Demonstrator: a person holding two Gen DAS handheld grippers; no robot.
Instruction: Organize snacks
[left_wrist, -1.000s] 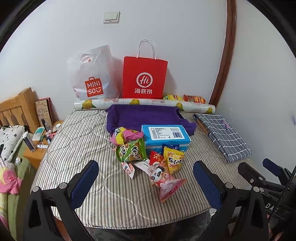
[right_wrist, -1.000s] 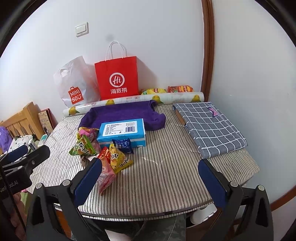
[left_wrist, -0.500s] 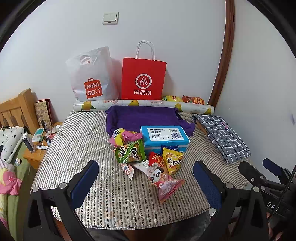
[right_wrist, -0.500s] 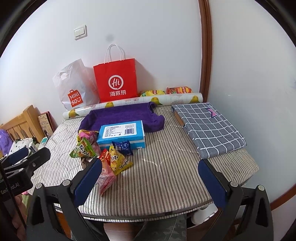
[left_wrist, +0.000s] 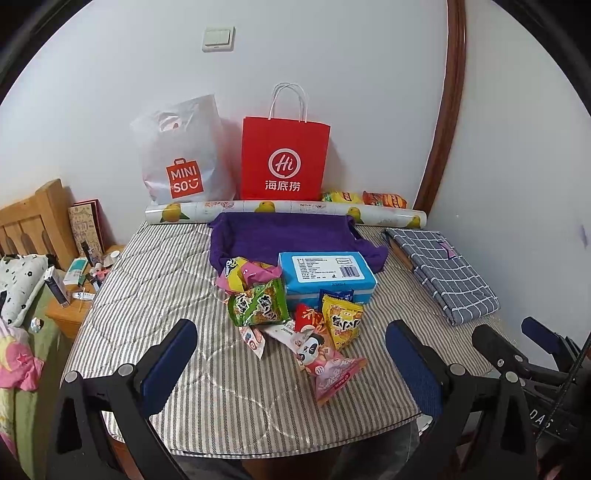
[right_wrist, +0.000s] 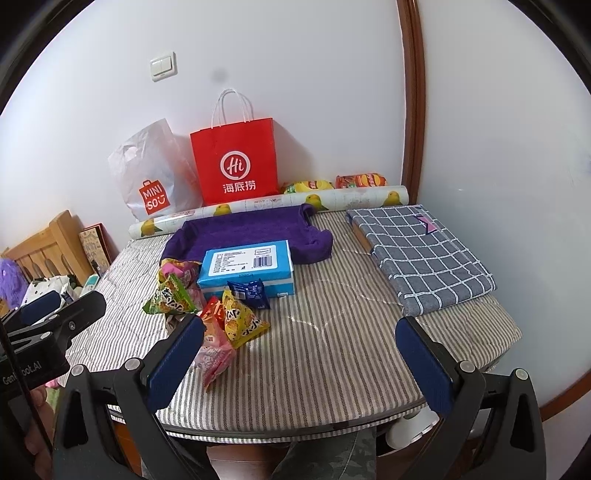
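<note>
On the striped table cover (left_wrist: 155, 295), near its middle, the snack packets are lying in one loose heap against the front of the blue box (left_wrist: 327, 271): a green packet (left_wrist: 258, 306), a yellow packet (left_wrist: 341, 323), a pink panda packet (left_wrist: 328, 363) nearest the edge, and a small dark blue packet (right_wrist: 249, 293) leaning on the box. Heaped this way, they are apparently awaiting sorting; none is being held.

Left gripper (left_wrist: 291, 365): hanging over the near edge, jaws spread wide, gripping nothing, the heap framed between its fingers. Right gripper (right_wrist: 299, 365): likewise wide apart and empty, facing bare cover to the right of the heap.

Behind, a purple cloth (left_wrist: 280, 236), a red paper bag (left_wrist: 284, 158) and a white plastic bag (left_wrist: 181, 155) are standing by the wall; a folded checked cloth (right_wrist: 421, 254) is lying at the right.

Against the view a second ago, both cameras are sitting slightly higher and further back; the packets are lying unmoved.
</note>
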